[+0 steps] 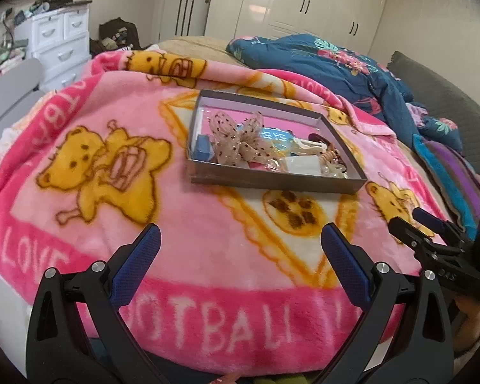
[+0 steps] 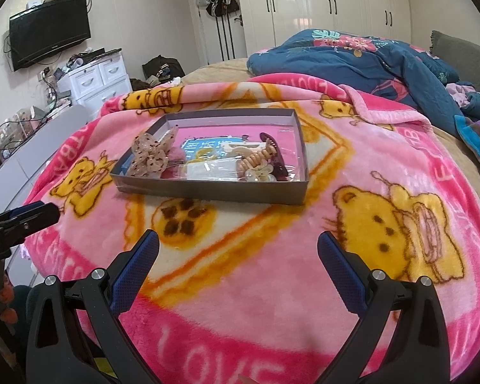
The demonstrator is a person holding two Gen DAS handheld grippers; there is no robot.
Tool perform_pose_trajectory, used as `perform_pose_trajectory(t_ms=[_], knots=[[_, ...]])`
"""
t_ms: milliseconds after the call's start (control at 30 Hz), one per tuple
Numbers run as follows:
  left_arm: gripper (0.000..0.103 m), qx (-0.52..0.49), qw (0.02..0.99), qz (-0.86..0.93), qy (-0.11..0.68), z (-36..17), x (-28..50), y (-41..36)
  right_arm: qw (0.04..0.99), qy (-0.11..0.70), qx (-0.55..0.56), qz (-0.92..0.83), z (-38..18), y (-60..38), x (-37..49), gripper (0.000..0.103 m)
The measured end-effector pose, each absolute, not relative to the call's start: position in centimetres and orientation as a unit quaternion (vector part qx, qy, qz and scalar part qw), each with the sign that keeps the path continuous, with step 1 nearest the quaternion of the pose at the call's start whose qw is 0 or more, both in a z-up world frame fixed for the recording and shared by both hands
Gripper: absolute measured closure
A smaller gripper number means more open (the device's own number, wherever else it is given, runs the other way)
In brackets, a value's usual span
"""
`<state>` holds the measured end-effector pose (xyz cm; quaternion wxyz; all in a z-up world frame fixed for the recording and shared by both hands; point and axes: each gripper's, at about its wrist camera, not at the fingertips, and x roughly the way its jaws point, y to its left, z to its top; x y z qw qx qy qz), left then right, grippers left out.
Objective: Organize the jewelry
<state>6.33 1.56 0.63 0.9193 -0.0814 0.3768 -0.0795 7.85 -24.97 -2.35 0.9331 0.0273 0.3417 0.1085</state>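
One bed is filling both views, and one pink blanket point(image 2: 272, 288) printed with yellow bears and white lettering is covering its near part. One dark blue floral quilt point(image 2: 352, 54) is lying bunched behind the blanket, toward the headboard side. A run of white wardrobe doors point(image 2: 329, 3) is lining the far wall; one white drawer chest point(image 2: 96, 76) is standing at the left, with one dark television point(image 2: 49, 32) hanging on the wall above it. Several bags are hanging on the door point(image 2: 219, 1) beside the wardrobe, too small to count.

One shallow grey box point(image 2: 208, 190) is sitting open on the blanket, near the middle of the bed and well ahead of both tools. It is holding the jewelry and hair pieces in a loose heap: one sheer dotted bow point(image 2: 150, 156) is lying at its left end, one coiled peach hair tie point(image 2: 256, 160) and one dark red clip point(image 2: 276, 156) are lying toward its right end, and one small blue block point(image 1: 204, 147) is resting in the near left corner. The smaller pale pieces among them are overlapping and cannot be counted.

Two grippers are showing. The left gripper point(image 1: 240, 240) is hovering with its fingers spread wide and gripping nothing. The right gripper point(image 2: 238, 243) is likewise standing wide and empty, beside the left one above the blanket's near edge.
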Motion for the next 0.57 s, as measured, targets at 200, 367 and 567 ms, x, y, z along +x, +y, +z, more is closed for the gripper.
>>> perform_pose_trajectory(t_ms=[200, 367, 567], knots=[[0.009, -0.084, 0.919, -0.045, 0.382, 0.0, 7.2, 2.5, 0.935, 0.344, 0.042, 0.077, -2.6, -27.1, 9.2, 0.004], [0.009, -0.092, 0.908, 0.043, 0.407, -1.3, 12.2, 7.7, 0.931, 0.357, 0.077, -0.012, -3.0, -33.2, 13.3, 0.004], [0.009, -0.109, 0.875, 0.129, 0.454, -3.7, 21.6, 16.6, 0.893, 0.408, 0.079, -0.174, -6.4, -44.3, 21.7, 0.004]])
